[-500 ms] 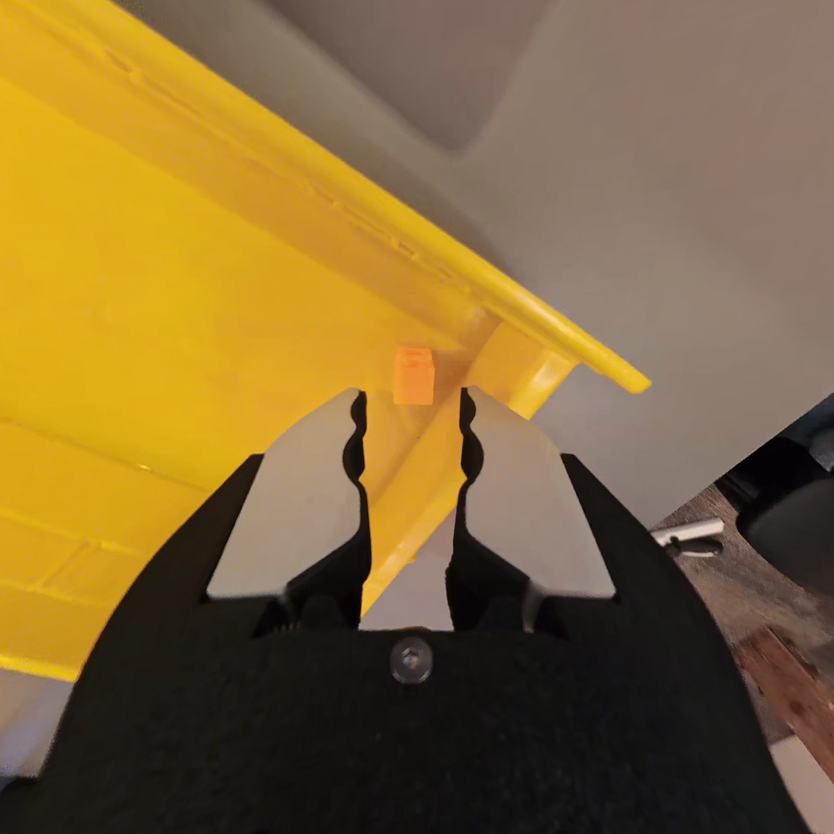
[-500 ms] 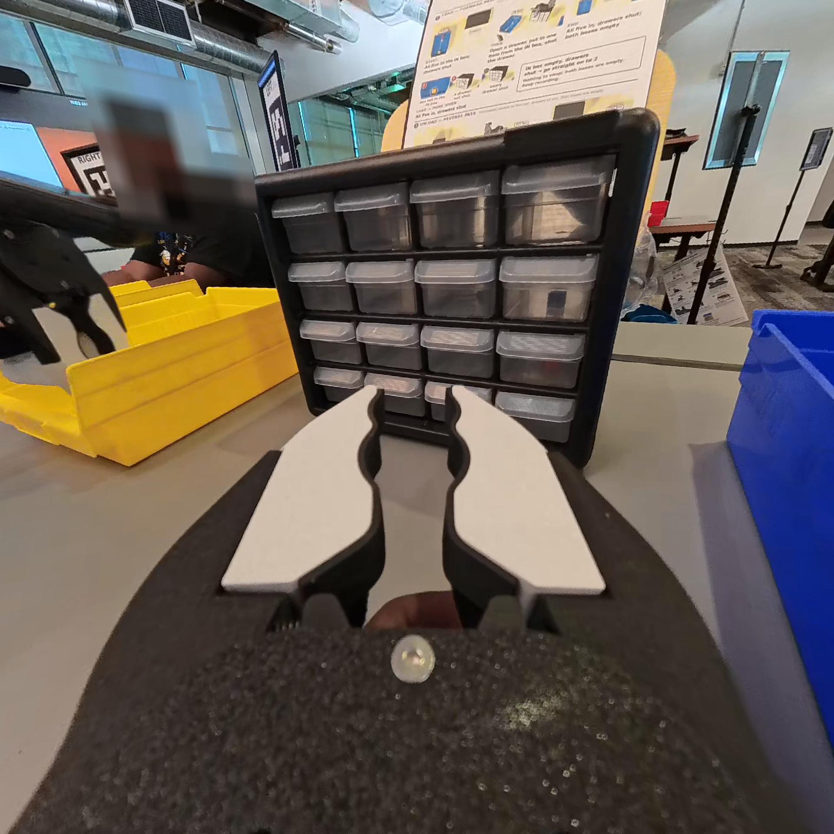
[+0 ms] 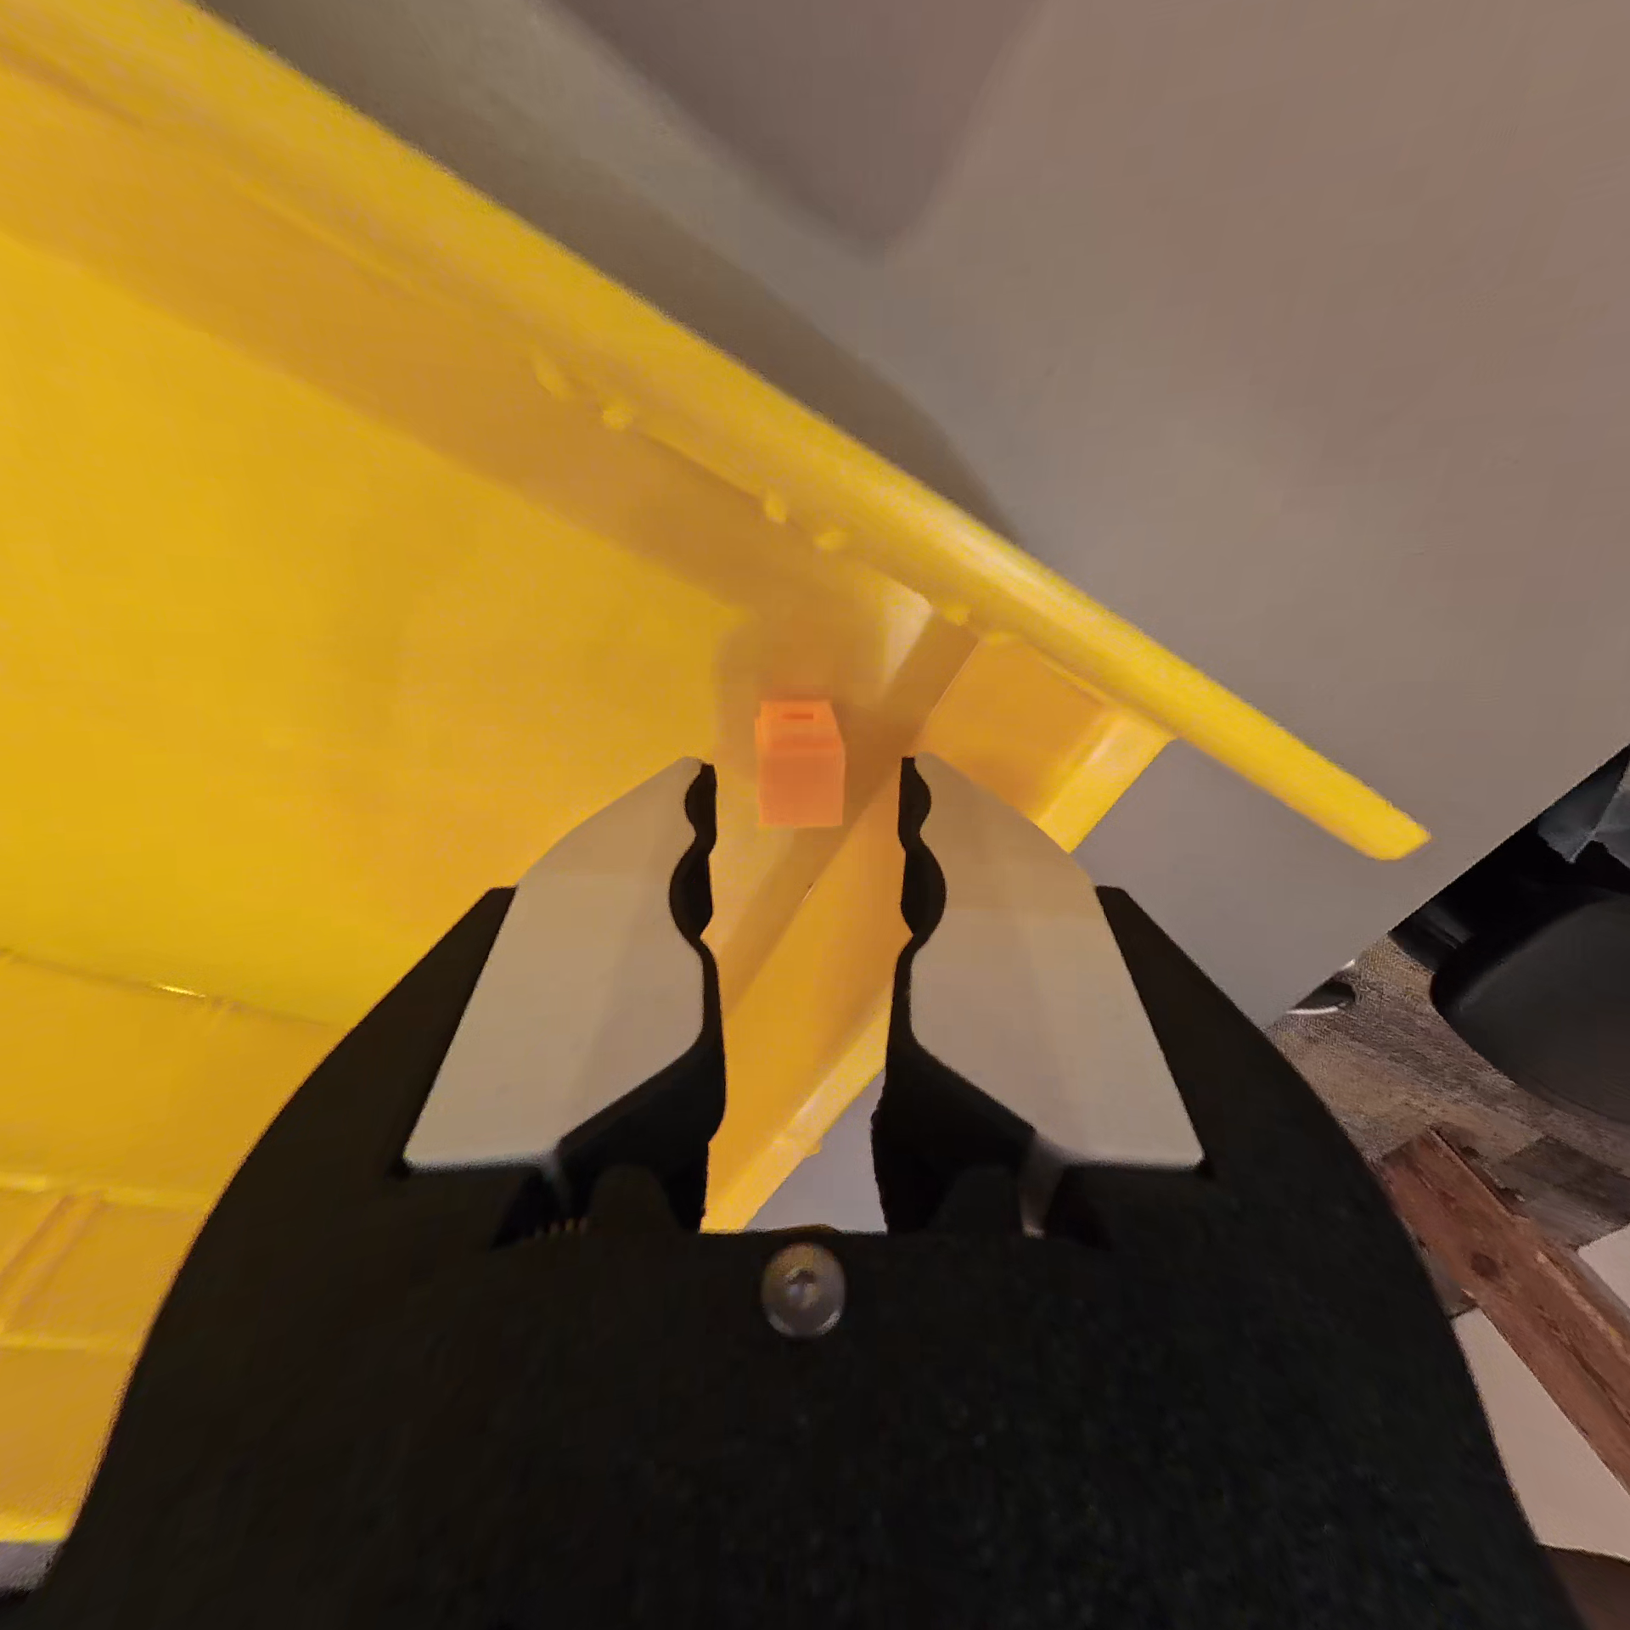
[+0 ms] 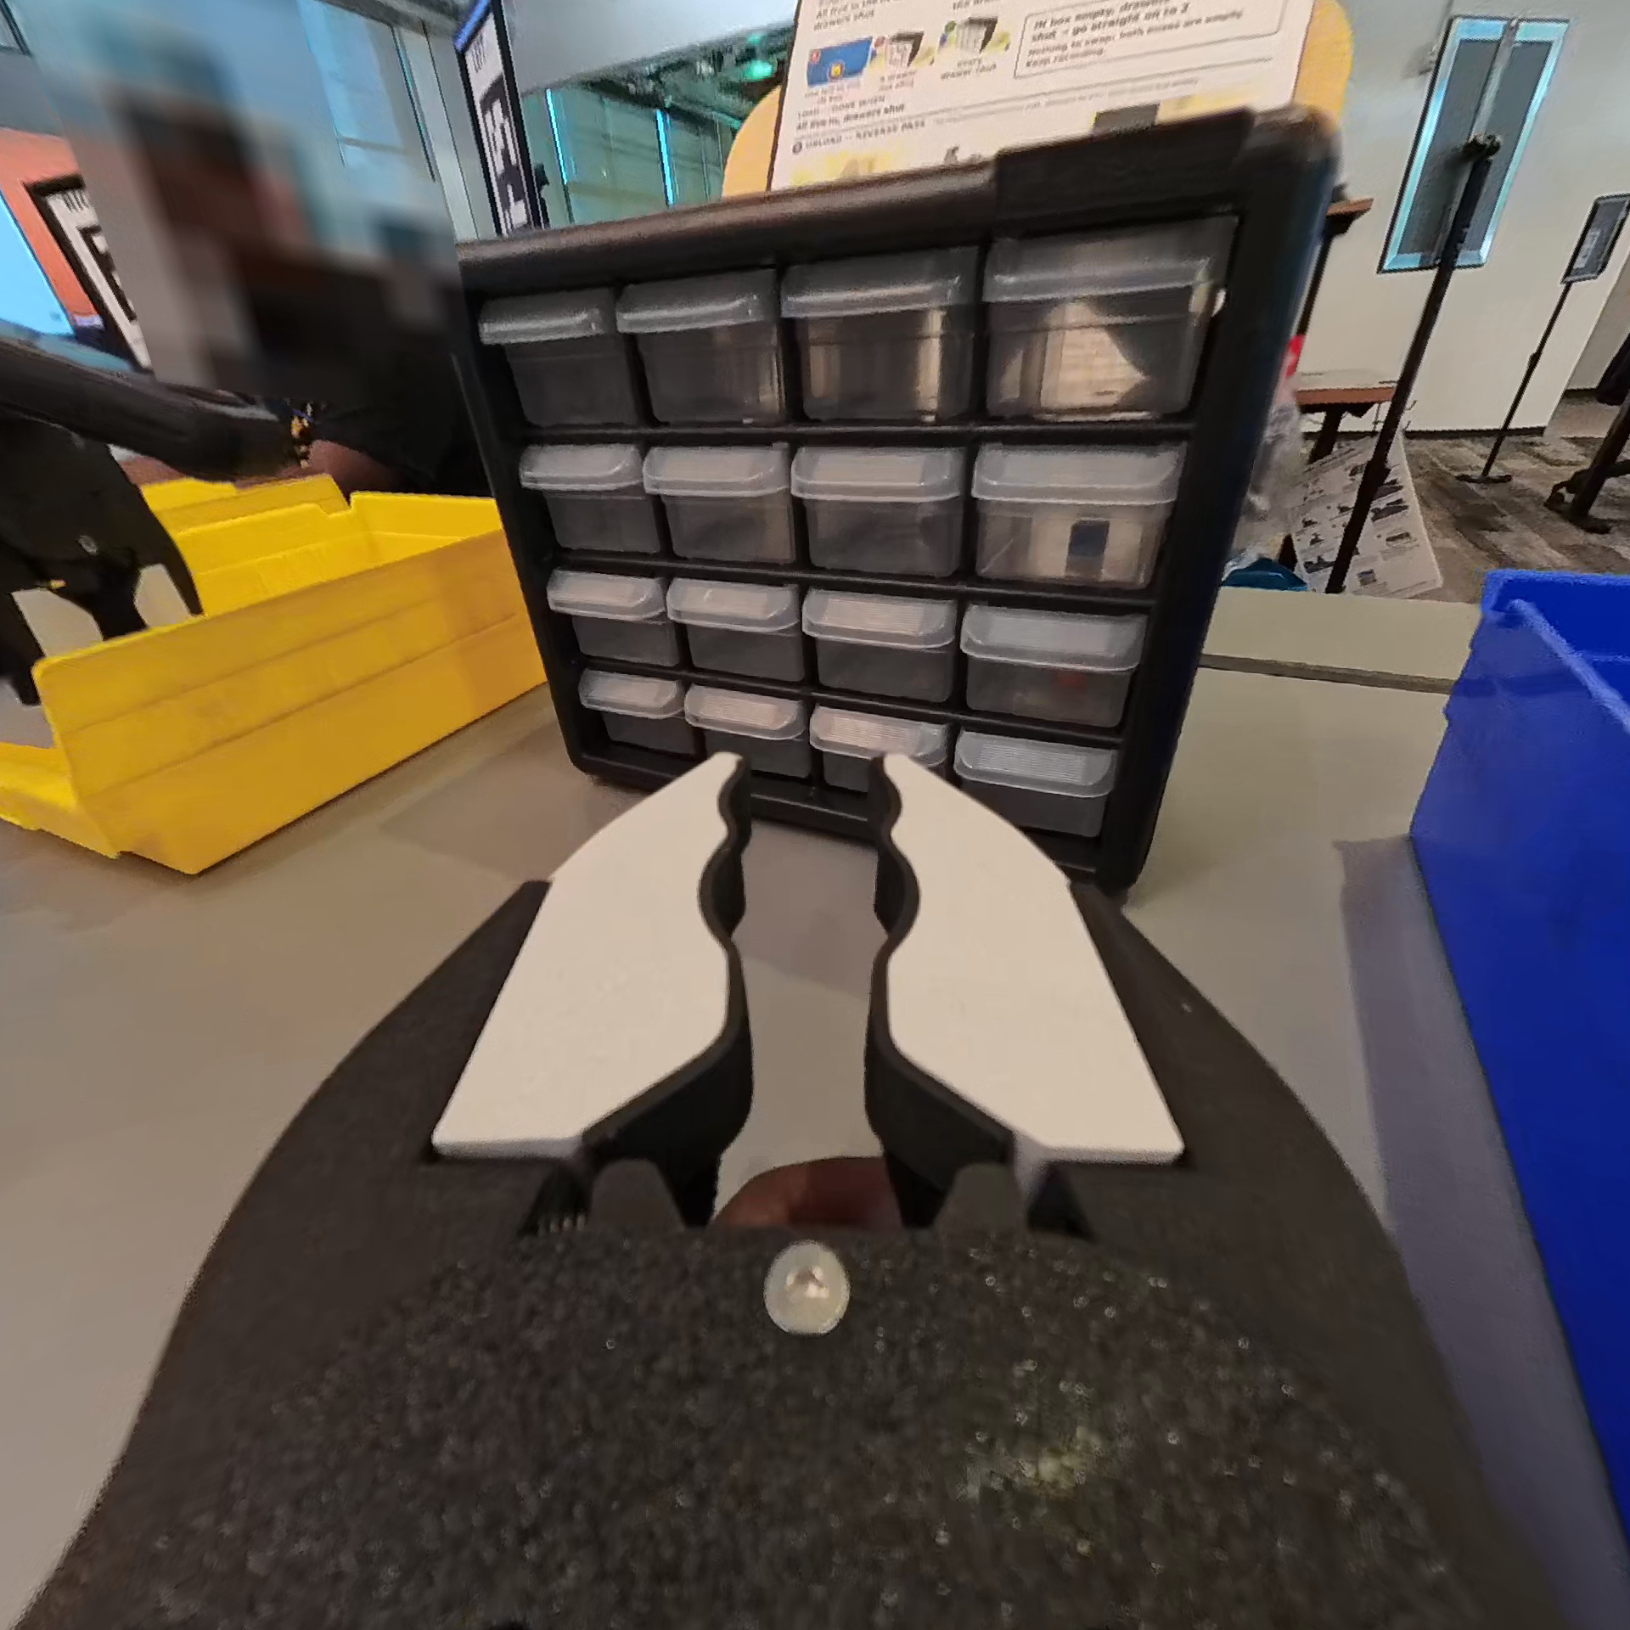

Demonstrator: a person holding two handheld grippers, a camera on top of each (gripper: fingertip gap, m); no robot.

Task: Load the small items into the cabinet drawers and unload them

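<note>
- The left gripper point(image 3: 801, 776) is spread apart inside the yellow bin point(image 3: 309, 661), its tips just short of a small orange block point(image 3: 798, 776) lying in the bin's corner (walls close on two sides).
- The right gripper point(image 4: 810, 776) hangs unclenched and empty over the grey tabletop point(image 4: 220, 1014), facing the black drawer cabinet point(image 4: 882, 494); all drawers look closed.
- Left of the cabinet sits the yellow bin; right of it, a blue bin point(image 4: 1544, 882).

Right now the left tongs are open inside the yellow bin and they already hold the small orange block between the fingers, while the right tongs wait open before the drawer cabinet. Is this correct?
Not quite. The left wrist view shows the left tongs open in the yellow bin, but the orange block lies just beyond the fingertips, not held. The right tongs do wait open before the drawer cabinet.
</note>
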